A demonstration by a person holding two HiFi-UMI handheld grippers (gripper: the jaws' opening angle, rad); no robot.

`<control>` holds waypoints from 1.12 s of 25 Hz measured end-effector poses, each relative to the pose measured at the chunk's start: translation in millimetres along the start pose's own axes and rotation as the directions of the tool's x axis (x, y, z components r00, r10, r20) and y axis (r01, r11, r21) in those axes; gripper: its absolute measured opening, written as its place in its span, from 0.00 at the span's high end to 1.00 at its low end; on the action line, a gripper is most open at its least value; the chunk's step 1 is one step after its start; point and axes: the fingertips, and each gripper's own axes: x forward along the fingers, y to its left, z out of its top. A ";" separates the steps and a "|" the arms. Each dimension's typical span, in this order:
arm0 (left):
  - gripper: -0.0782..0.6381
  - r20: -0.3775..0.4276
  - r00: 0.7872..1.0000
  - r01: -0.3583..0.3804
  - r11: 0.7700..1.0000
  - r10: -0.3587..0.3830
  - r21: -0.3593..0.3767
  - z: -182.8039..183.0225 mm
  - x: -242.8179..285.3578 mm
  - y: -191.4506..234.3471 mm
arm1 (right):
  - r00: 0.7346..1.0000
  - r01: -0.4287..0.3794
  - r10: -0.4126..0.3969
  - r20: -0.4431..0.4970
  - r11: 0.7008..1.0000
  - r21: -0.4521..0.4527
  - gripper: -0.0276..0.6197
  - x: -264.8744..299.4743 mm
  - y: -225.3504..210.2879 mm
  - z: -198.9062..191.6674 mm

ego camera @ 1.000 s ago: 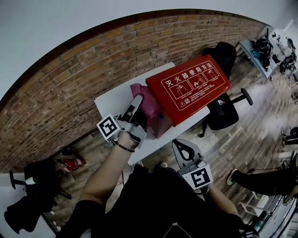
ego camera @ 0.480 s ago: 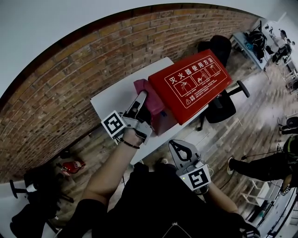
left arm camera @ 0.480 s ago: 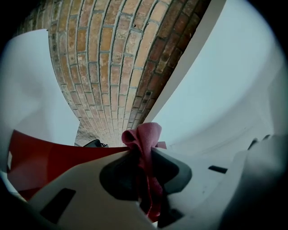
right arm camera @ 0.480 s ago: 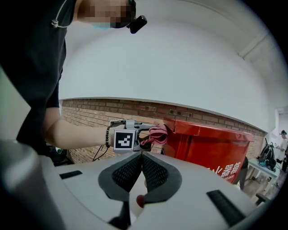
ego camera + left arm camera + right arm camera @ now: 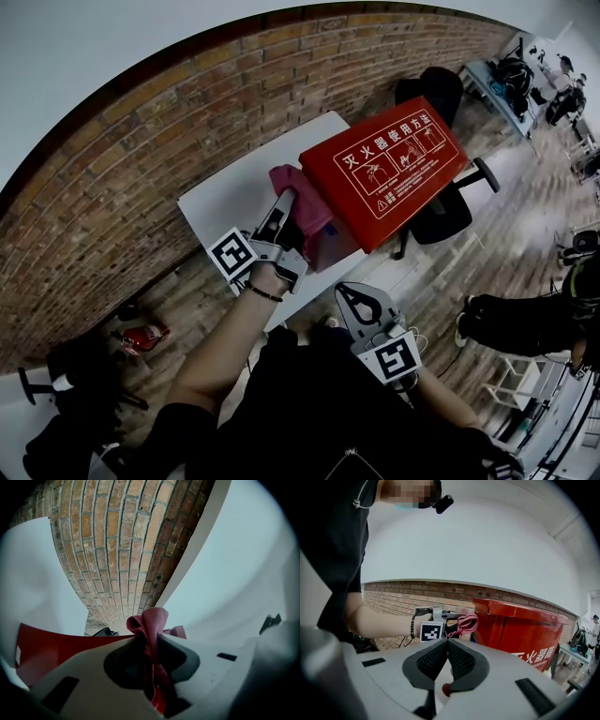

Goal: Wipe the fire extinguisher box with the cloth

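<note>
The red fire extinguisher box [image 5: 394, 169] stands on a white table [image 5: 234, 202], its lid printed with white characters. A pink cloth [image 5: 302, 202] lies against the box's left side. My left gripper [image 5: 281, 211] is shut on the cloth [image 5: 149, 629], whose bunched end sticks out past the fingertips, with the red box [image 5: 51, 648] to the left. My right gripper [image 5: 361, 302] hangs below the table's front edge, shut with nothing between its pads. In the right gripper view the gripper [image 5: 447, 644] points at the box [image 5: 520, 630], the cloth [image 5: 466, 622] and my left hand.
A brick wall [image 5: 141, 141] runs behind the table. A black office chair [image 5: 450, 211] stands to the right of the box. A small red extinguisher [image 5: 141, 336] lies on the floor at the left. A person sits at the right edge [image 5: 525, 323].
The left gripper with the cloth has shifted slightly along the box's left side. The right gripper has drifted a little lower and left.
</note>
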 end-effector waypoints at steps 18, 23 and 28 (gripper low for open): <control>0.72 -0.012 0.999 -0.035 0.999 0.035 0.001 -0.3 -6.2 29.8 | 0.999 0.013 -0.013 -0.033 1.000 0.006 0.93 3.9 0.4 -7.9; 0.72 -0.020 0.998 -0.060 0.998 0.060 0.000 -1.3 -10.5 44.9 | 0.999 0.010 -0.010 -0.048 1.000 0.000 0.93 5.8 0.3 -11.1; 0.72 -0.024 0.995 -0.100 0.995 0.100 0.015 -1.9 -17.7 64.3 | 0.998 0.003 -0.003 -0.055 1.000 -0.004 0.93 6.5 1.5 -11.8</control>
